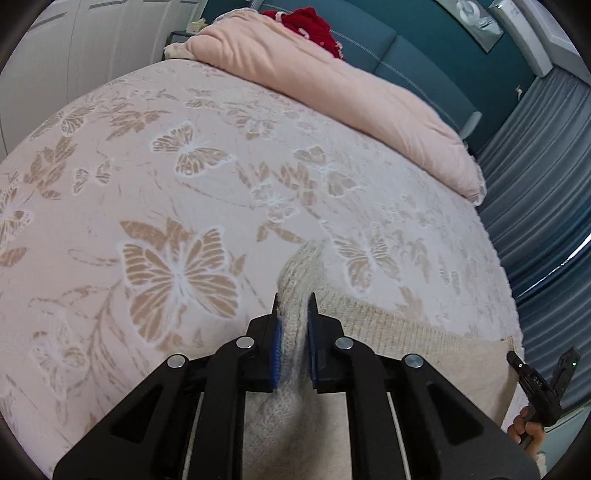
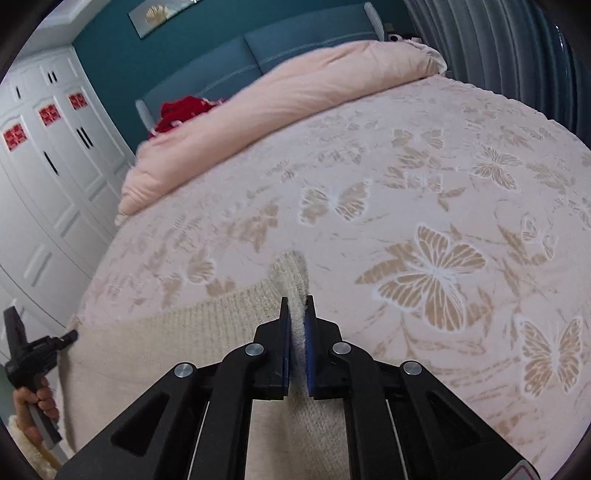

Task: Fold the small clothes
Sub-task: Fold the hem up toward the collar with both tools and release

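Observation:
A cream knitted garment [image 1: 424,354] lies at the near edge of the bed, stretched between my two grippers. My left gripper [image 1: 294,306] is shut on one corner of it, the knit bunched between the blue pads. In the right wrist view the same garment [image 2: 155,350] spreads to the left, and my right gripper [image 2: 297,308] is shut on its other corner. Each gripper shows at the edge of the other's view, the right one [image 1: 543,380] and the left one [image 2: 29,354].
The bed [image 1: 184,184] has a pink bedspread with butterfly patterns. A folded pink duvet [image 1: 332,92] and a red cloth [image 1: 314,26] lie by the blue headboard [image 2: 258,48]. White wardrobes [image 2: 48,166] stand on one side, grey curtains [image 1: 535,184] on the other.

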`<state>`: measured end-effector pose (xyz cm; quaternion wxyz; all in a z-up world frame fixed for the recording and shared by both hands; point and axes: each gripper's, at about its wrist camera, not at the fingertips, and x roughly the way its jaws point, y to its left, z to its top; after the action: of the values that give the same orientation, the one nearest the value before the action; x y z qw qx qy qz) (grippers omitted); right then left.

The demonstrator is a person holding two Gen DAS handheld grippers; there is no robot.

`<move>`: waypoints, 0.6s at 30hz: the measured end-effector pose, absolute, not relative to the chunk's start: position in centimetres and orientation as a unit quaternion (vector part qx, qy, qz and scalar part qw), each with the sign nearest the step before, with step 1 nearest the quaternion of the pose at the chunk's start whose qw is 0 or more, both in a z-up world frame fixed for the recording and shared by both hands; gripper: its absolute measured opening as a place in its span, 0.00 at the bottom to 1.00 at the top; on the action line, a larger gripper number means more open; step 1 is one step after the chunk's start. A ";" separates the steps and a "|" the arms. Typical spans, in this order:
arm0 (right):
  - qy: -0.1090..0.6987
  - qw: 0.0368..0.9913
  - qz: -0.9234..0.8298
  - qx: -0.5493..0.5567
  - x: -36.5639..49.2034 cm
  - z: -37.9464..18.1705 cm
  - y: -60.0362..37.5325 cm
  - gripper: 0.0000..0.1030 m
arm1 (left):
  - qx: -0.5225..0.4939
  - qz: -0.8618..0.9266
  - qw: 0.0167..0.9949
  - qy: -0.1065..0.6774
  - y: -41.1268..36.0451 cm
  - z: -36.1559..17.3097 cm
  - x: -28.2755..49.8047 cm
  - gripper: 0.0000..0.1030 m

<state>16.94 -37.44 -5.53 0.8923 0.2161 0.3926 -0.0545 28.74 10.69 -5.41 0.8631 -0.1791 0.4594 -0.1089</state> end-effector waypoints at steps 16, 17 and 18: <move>0.433 0.889 0.046 0.141 9.1 -7.4 -21.2 0.15 | -0.204 -0.115 0.868 0.438 7.9 -6.8 15.0 0.43; 0.448 0.885 0.046 0.120 8.9 -8.8 -20.0 0.14 | -0.179 -0.113 0.865 0.455 7.2 -8.0 14.5 0.43; 0.463 0.879 0.039 0.107 8.6 -10.2 -19.5 0.13 | -0.154 -0.097 0.864 0.470 6.8 -9.4 14.2 0.43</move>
<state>8.65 -19.51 -10.25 0.8791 0.1070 0.4629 0.0386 14.18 6.77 -9.40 0.8636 -0.1543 0.4701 -0.0965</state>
